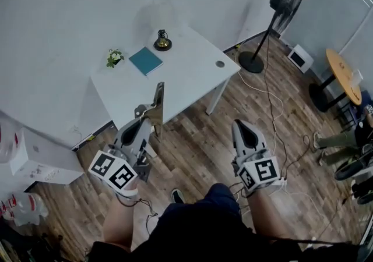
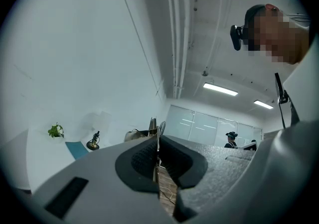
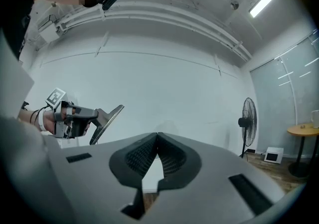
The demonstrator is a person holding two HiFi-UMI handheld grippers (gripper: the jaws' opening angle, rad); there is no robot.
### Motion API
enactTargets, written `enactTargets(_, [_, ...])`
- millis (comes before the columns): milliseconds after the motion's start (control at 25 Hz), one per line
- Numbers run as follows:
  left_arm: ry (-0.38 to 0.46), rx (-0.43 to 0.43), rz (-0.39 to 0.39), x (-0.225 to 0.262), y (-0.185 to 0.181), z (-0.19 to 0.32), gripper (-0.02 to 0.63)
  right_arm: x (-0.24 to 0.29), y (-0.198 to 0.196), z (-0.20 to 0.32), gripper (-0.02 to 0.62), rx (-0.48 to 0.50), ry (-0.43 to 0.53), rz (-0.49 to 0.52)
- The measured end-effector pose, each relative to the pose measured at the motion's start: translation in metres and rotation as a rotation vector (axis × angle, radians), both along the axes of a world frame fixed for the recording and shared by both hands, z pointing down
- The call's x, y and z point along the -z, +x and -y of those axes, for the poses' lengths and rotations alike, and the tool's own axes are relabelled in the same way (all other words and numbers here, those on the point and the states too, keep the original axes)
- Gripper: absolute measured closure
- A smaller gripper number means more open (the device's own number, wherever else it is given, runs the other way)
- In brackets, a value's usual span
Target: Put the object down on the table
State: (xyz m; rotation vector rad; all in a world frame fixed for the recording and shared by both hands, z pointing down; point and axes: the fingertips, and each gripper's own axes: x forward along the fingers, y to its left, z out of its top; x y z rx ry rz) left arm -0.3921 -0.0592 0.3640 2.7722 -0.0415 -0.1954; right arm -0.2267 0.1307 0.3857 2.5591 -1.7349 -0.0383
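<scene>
While my left gripper [image 1: 145,118] is clamped tight on the thin metal plate [image 1: 158,101], whose long axis runs out from my fingers toward the table [image 1: 192,66] ahead, my right gripper [image 1: 240,126] is closed on nothing, farther off.

- 1 worktop [image 1: 192,74]
- at its far left corner: 1 teal notebook [image 1: 145,60], 1 tiny plant [image 1: 115,57], 1 brass ornament [image 1: 162,41]
- 1 standing fan [image 1: 285,2]
- 1 flat metal plate [image 1: 158,99]
- 2 grippers: left gripper [image 1: 149,117], right gripper [image 1: 238,124]
</scene>
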Motion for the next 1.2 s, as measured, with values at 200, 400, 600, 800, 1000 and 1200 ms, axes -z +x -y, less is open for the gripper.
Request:
enactTargets(200, [0.006,0.010,-0.013,0.009,0.002,0.008,0.600,0.017,0.011,0.009,0.589,-0.010,0.034,-0.011])
enactTargets(400, [0.000,0.014,0.006,0.001,0.030,0.007,0.600,0.004,0.040,0.010,0.589,-0.001,0.042,0.013])
enactTargets(600, [0.021,0.055,0.021,0.004,0.086,0.006,0.600,-0.003,0.102,0.014,0.589,0.033,0.077,0.045])
enactTargets(800, [0.035,0.086,0.026,0.017,0.171,-0.010,0.600,0.006,0.192,-0.001,0.589,0.055,0.124,0.062])
enactTargets(1000, [0.039,0.118,0.059,0.021,0.247,-0.032,0.600,0.012,0.275,-0.015,0.589,0.079,0.148,0.086])
enactTargets(1200, [0.019,0.161,0.100,0.012,0.291,-0.035,0.600,0.006,0.320,-0.015,0.590,0.122,0.143,0.116])
